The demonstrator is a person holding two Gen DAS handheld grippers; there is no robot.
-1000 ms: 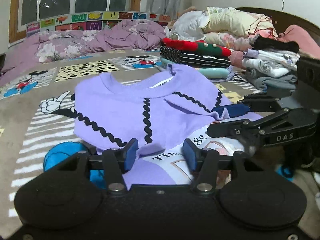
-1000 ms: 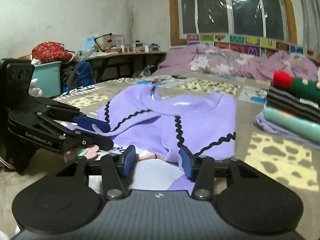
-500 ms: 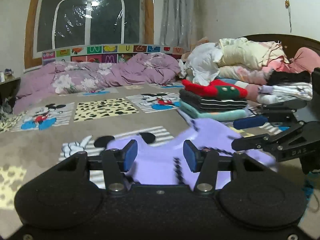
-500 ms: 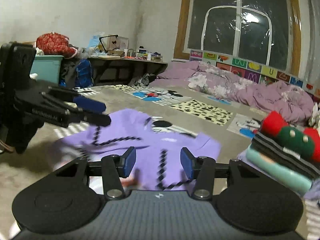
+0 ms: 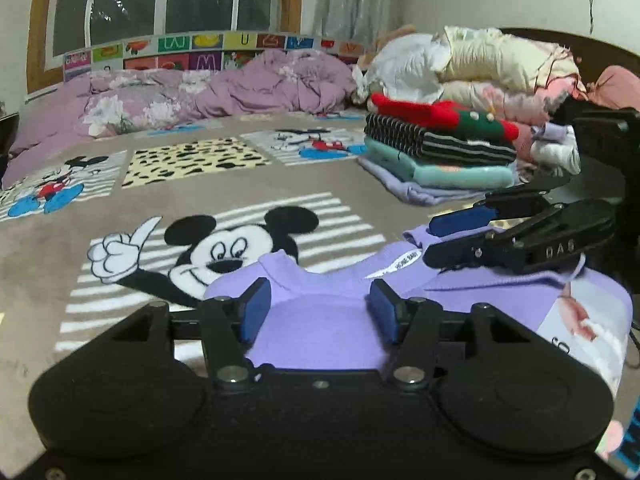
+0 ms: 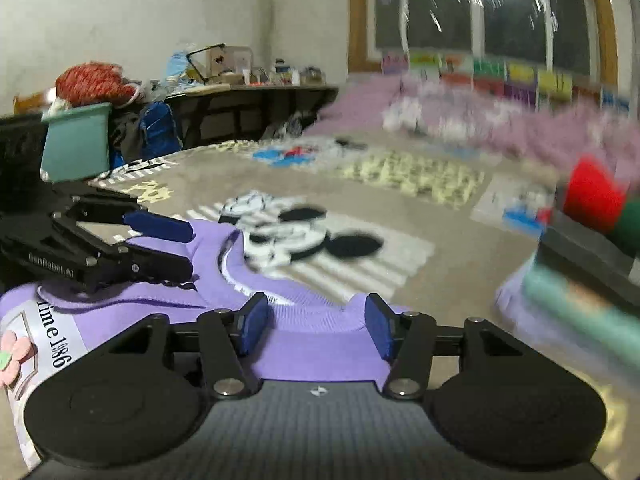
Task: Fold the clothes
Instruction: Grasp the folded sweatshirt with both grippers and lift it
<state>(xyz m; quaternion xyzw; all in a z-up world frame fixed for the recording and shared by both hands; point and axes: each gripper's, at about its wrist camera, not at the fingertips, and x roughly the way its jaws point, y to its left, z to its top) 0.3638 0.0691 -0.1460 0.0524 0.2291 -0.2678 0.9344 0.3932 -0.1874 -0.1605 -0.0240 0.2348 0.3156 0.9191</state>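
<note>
A lilac sweater (image 5: 320, 332) with a white printed panel lies folded on the cartoon-print bedspread (image 5: 200, 200), close under both grippers. My left gripper (image 5: 318, 310) is open, its blue pads either side of the sweater's near fold, not closed on it. My right gripper (image 6: 312, 324) is open too, over the sweater (image 6: 316, 352) near its neckline. Each gripper shows in the other's view: the right one (image 5: 480, 236) at the sweater's right side, the left one (image 6: 156, 244) at its left side. The right wrist view is blurred by motion.
A stack of folded clothes (image 5: 436, 152) sits on the bed at the right, with piled bedding (image 5: 480, 68) behind it. A crumpled purple quilt (image 5: 200, 96) lies along the window. A teal bin (image 6: 76, 144) and a cluttered desk (image 6: 248, 88) stand at the left.
The sweater has been folded over toward me, so it now lies much shorter and Mickey's face on the bedspread is uncovered. Both grippers stayed open and swung upward.
</note>
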